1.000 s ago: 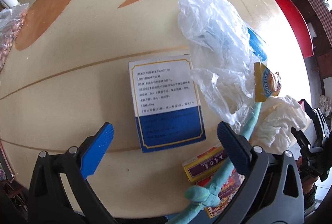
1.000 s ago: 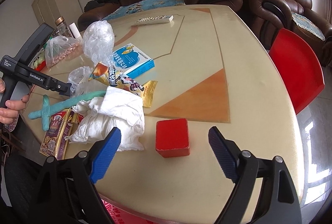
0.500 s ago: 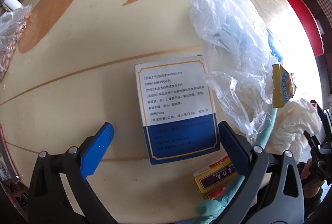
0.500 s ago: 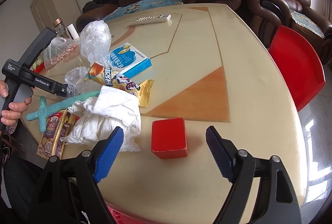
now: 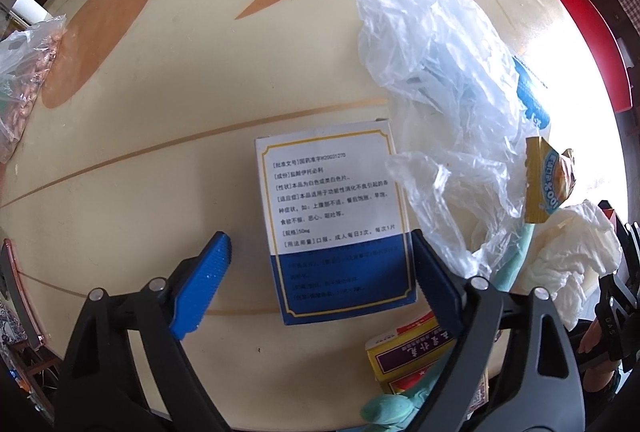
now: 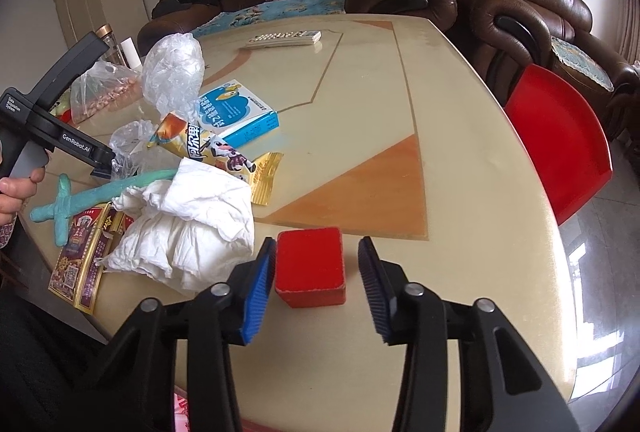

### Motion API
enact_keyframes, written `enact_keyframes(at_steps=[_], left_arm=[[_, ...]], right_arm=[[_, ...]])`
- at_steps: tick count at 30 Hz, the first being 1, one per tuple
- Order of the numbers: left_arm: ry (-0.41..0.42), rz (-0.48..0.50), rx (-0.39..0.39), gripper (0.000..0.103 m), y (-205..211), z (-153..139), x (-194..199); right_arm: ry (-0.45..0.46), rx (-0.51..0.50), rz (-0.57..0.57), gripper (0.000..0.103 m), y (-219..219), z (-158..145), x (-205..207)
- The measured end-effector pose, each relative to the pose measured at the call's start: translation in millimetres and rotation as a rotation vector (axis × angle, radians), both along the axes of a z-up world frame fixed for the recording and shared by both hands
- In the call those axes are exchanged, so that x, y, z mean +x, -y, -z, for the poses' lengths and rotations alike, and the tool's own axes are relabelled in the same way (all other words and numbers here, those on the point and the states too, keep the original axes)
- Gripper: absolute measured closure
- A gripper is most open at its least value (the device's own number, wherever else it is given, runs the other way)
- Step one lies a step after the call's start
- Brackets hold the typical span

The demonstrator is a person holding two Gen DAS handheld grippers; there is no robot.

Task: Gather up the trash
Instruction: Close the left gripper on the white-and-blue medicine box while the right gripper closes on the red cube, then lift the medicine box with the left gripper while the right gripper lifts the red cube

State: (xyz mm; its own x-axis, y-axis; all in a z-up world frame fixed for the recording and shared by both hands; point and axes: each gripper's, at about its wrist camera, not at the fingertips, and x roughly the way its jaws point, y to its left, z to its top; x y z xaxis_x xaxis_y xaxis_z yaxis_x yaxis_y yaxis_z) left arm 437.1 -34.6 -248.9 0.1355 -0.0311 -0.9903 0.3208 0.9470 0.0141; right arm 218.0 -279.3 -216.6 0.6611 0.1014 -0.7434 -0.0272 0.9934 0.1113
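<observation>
A white and blue medicine box (image 5: 340, 220) lies flat on the cream table (image 5: 168, 191). My left gripper (image 5: 320, 280) points straight down over the box's blue end with its jaws closing. The right pad is at the box's edge and the left pad stands clear of it. In the right wrist view, a red block (image 6: 310, 266) sits between the closing jaws of my right gripper (image 6: 316, 288). The left pad is almost on the block and a gap remains at the right pad. A crumpled white tissue (image 6: 192, 220), a snack wrapper (image 6: 212, 147) and a clear plastic bag (image 6: 174, 71) lie to the left.
A teal toy sword (image 6: 100, 191) and a red and yellow packet (image 6: 84, 256) lie near the table's left edge. Farther back are a blue box (image 6: 236, 111), a bag of nuts (image 6: 104, 87) and a remote (image 6: 284, 38). A red chair (image 6: 560, 143) stands at the table's right side, with brown sofas behind.
The right jaws have narrowed from wide apart to close around the red block. The left gripper has slid over the medicine box, and its jaws have come in slightly.
</observation>
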Motion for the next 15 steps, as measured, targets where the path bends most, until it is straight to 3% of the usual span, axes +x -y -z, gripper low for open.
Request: enact_keyframes(at_steps=[10,15], left_arm=[[0.006,0.012,0.000,0.040,23,-7,-17],[0.003,0.009,-0.005,0.040,22,-18,-23]], right_arm=[[-0.005,0.009,0.012,0.072,-1,-1,1],[-0.008,0.001,0.018,0.073,-2,-1,0]])
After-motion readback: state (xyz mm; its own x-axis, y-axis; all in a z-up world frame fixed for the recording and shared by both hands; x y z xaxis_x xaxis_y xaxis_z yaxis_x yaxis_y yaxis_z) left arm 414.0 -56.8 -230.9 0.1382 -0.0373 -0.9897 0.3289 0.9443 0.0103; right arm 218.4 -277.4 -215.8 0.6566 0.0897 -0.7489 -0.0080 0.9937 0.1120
